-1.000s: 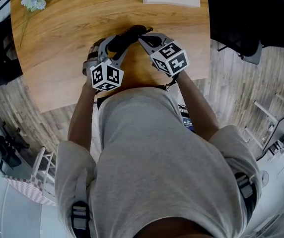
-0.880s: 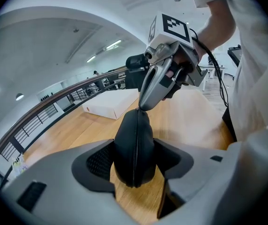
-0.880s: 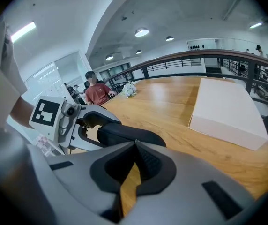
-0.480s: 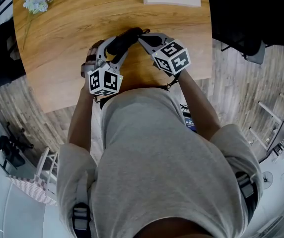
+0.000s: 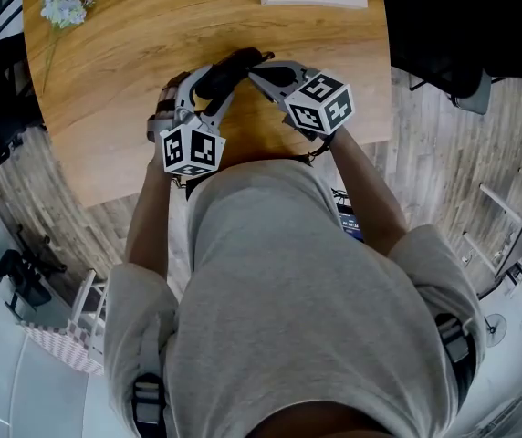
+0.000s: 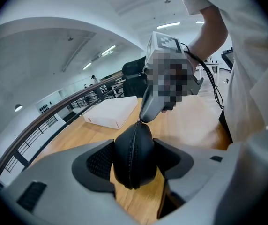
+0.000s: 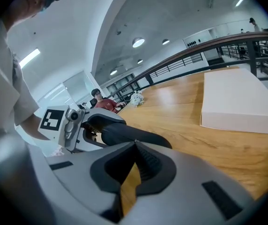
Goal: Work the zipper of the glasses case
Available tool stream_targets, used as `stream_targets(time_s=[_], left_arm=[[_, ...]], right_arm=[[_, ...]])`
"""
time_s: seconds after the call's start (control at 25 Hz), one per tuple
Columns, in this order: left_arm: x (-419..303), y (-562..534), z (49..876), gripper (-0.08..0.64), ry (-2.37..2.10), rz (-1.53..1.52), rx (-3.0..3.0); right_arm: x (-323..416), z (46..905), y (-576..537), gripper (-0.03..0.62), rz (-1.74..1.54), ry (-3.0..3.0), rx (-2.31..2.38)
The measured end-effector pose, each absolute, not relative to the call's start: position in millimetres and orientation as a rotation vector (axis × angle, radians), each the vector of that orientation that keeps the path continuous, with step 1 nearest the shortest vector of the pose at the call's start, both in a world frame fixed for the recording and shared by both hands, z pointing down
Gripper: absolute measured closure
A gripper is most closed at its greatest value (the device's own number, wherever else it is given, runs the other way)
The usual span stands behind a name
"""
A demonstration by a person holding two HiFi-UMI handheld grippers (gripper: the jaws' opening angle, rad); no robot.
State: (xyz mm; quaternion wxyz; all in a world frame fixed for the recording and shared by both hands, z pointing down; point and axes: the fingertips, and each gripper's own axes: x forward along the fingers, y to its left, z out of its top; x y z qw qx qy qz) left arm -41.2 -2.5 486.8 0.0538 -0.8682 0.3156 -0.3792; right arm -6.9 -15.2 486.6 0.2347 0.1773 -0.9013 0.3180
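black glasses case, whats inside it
Nothing of the inside shows: the black oval zip-up glasses case, clamped in the left gripper, has its zipper closed along the visible edge, so any contents are covered.

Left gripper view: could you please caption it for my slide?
Left gripper clamps the black glasses case; shut right gripper meets its zipper.

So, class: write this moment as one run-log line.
left gripper: clamped on black oval zippered glasses case | right gripper: shut, tips at end of zip | zip: closed where visible
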Motion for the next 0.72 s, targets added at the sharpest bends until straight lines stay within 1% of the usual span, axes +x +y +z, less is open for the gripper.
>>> stream_targets(time_s=[0.2, 0.72], left_arm=[[-33, -2, 481, 0.285, 0.949, -1.133, -2.649], [-32, -6, 478, 0.285, 0.947, -1.146, -2.629]], right_arm=[[-2, 496, -18, 0.568, 0.778, -2.419, 0.52], [-12, 479, -13, 0.568, 0.8, -2.495, 0.45]])
